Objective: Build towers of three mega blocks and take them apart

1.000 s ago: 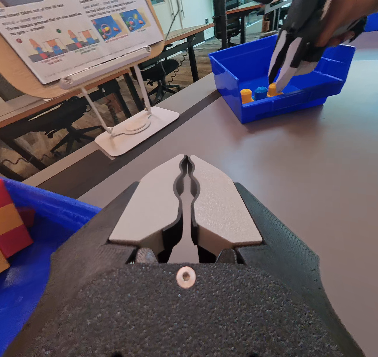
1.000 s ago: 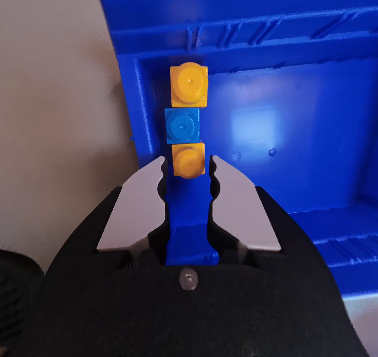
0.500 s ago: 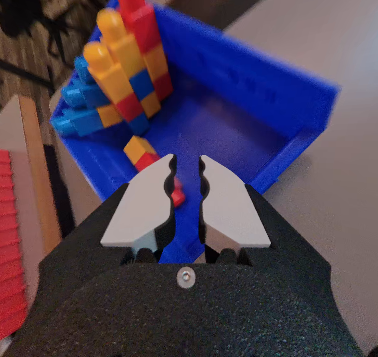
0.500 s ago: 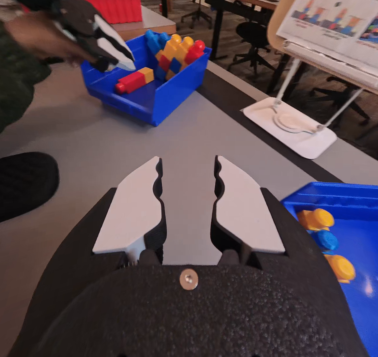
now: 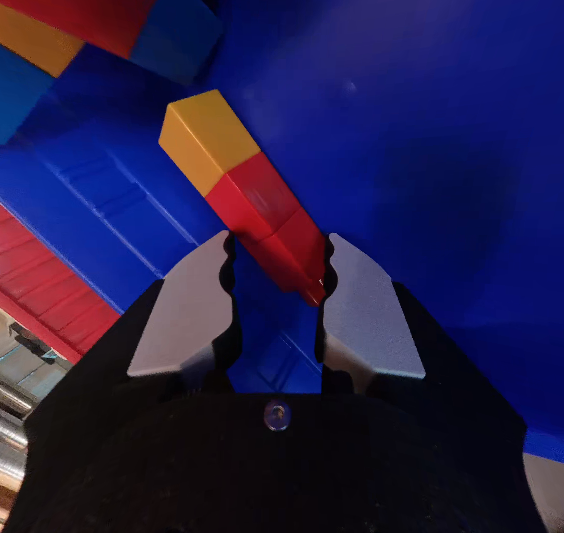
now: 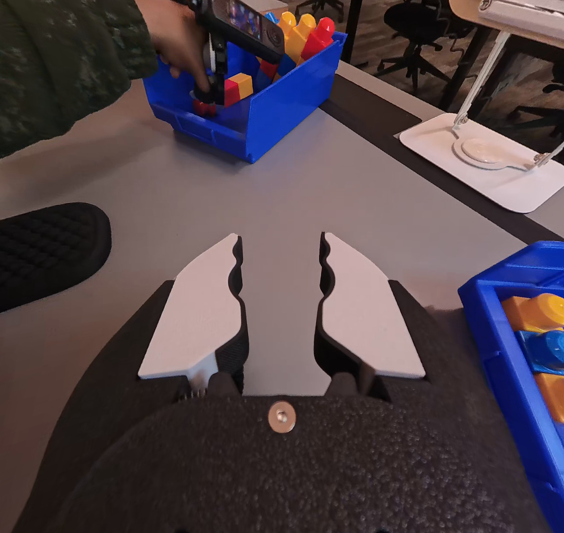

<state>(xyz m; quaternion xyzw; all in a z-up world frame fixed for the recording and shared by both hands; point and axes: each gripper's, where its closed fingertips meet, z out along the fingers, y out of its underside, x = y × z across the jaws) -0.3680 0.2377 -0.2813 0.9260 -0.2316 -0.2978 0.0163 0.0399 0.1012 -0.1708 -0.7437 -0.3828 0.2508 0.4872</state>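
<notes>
The left gripper's [image 5: 277, 269] fingers [image 5: 189, 301] sit spread around the red end of a toppled red-red-yellow tower [image 5: 244, 201] on the floor of a glossy blue plastic bin [image 5: 412, 121], not yet clamped. The right gripper [image 6: 280, 274], released and empty, hovers over the smooth grey desk [image 6: 274, 188]. Judged risk: the tower lies diagonally between the fingers, so closing could pivot the slick, square-edged blocks out of the grip.

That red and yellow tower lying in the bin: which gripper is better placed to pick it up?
Left. The left gripper is open with the tower's red end between its fingers. The right gripper hovers open over bare table.
</notes>
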